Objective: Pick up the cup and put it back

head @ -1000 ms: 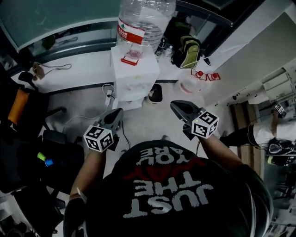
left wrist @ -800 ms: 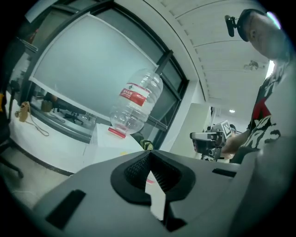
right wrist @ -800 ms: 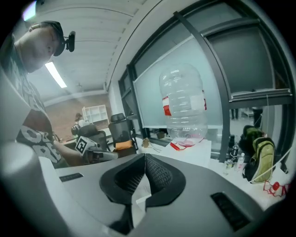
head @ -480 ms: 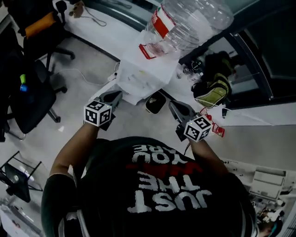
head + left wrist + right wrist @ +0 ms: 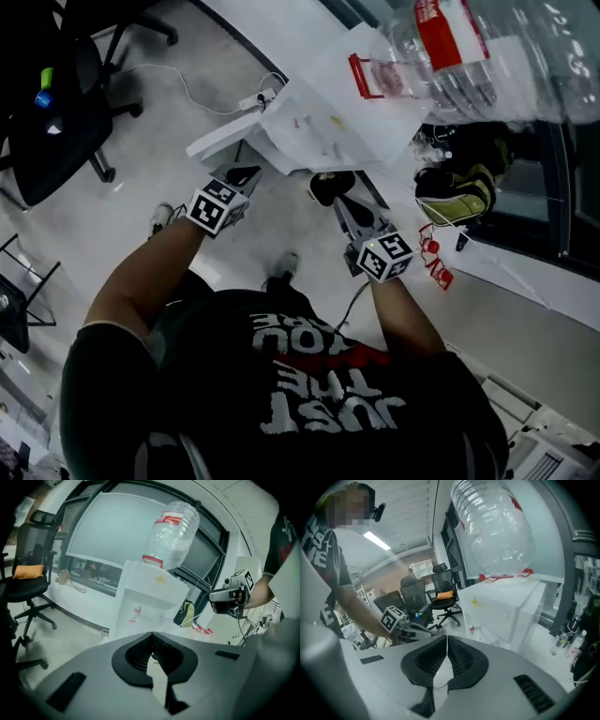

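Position: we stand facing the water dispenser, with its big upturned bottle on top. Both tools are held low in front of the body. They sit side by side but apart and tilt down toward the dispenser's front.

Left gripper: fingers are pressed together with nothing between them.

Right gripper: fingers also meet, and it is empty too.

We read this as a travelling posture. The fingers are kept closed because there is nothing within reach to take yet.

Cup: we cannot find it in any view. Both grippers aim at the dispenser, so we judge it probably sits somewhere on the front, near the small red taps. That area is too small in the gripper views to confirm, and the head view sees it only from steeply above.

Surroundings:
- A dark object lies on the floor at the dispenser's foot, just beside the right gripper in the head view.
- A black and yellow-green bag sits off to the right.
- An office chair with an orange cushion stands well clear on the left.

Judgement: the pick is not yet begun. One gripper must spread its fingers before it closes in on the cup. We expect the other is held alongside only for balance. A light cup may tip or crush if it is pinched hard.
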`<state>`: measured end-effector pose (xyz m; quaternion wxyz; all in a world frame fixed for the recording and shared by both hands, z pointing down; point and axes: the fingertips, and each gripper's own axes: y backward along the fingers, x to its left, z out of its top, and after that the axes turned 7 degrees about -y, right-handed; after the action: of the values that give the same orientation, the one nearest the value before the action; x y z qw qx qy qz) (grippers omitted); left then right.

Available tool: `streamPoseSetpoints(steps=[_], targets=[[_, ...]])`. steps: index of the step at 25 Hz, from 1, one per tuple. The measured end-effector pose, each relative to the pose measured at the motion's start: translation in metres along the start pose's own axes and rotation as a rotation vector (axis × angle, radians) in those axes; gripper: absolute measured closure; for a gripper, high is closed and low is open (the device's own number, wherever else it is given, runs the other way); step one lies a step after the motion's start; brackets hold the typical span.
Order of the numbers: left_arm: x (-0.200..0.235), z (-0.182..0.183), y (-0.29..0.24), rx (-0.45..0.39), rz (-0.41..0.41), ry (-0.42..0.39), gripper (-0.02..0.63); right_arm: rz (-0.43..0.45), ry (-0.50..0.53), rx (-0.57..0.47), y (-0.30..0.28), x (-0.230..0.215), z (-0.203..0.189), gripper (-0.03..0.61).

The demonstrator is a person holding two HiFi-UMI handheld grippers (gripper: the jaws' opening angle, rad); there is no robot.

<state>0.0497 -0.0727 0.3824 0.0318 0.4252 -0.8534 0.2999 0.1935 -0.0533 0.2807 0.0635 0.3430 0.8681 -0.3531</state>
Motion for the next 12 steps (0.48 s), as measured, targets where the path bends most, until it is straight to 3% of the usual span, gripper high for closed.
streamPoseSetpoints(steps=[6, 12], targets=[[0.068, -0.077, -0.054, 0.016, 0.004, -0.095, 0.615, 0.035, 0.064, 0.047, -0.108, -0.001, -0.049, 0.545], [0.112, -0.175, -0.118, 0.039, 0.031, -0.113, 0.557, 0.078, 0.088, 0.039, -0.192, -0.036, -0.127, 0.543]])
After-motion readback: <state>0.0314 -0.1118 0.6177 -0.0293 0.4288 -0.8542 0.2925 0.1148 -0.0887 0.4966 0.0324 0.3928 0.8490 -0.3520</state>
